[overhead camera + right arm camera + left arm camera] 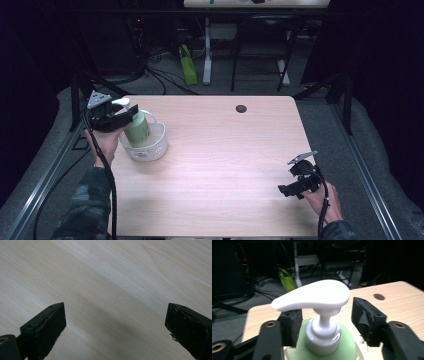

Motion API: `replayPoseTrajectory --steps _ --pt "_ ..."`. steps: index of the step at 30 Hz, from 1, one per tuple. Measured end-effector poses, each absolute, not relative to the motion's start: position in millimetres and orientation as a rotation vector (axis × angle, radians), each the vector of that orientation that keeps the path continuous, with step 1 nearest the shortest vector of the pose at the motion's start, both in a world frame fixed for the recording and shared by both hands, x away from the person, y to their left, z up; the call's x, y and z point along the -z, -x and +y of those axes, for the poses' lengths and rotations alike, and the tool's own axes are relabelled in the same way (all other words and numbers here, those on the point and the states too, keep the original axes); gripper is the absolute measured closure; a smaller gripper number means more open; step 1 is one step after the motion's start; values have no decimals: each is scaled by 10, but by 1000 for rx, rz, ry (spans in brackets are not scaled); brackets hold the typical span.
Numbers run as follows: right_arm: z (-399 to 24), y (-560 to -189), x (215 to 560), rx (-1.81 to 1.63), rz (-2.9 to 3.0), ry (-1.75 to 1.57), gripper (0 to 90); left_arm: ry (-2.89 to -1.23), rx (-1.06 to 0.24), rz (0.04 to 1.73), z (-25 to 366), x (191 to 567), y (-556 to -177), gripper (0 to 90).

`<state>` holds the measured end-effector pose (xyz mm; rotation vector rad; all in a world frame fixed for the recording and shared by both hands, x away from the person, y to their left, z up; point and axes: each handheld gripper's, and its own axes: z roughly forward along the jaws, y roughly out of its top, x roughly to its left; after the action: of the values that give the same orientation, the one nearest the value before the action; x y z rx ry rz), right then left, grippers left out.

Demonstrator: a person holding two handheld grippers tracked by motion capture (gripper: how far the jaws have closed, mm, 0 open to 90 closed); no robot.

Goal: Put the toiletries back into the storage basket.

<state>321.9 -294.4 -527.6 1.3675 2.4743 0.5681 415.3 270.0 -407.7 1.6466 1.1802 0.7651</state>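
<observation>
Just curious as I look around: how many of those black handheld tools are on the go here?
2. The left tool is at the table's left edge, its jaws either side of the green pump bottle standing in the white basket. The right tool is near the table's right front, over bare wood.

The bench is light wood with a dark round cable hole near its far edge. Grey carpet surrounds it, and black metal rails run along both sides. Beyond the far edge stands a white-legged desk, with black cables on the floor and a green bag (leaning by the leg). The room around is dark.
</observation>
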Motion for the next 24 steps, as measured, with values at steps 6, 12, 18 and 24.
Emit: replayPoseTrajectory --steps 6,12,18,24 --pt "-2933 -3209 5264 -575 2475 -1371 31 -1645 -749 1200 2750 4027 -4072 271" --pt "-2943 -3215 5272 -567 2477 -1363 31 -1703 -709 1206 2763 3977 -3981 159" --pt "-2947 -3211 5264 -567 2474 -1363 32 -1773 -693 1193 2701 4019 -3844 121" --pt "-2948 -3211 5262 -571 2472 -1360 34 -1820 -688 1176 2651 4068 -3689 74"
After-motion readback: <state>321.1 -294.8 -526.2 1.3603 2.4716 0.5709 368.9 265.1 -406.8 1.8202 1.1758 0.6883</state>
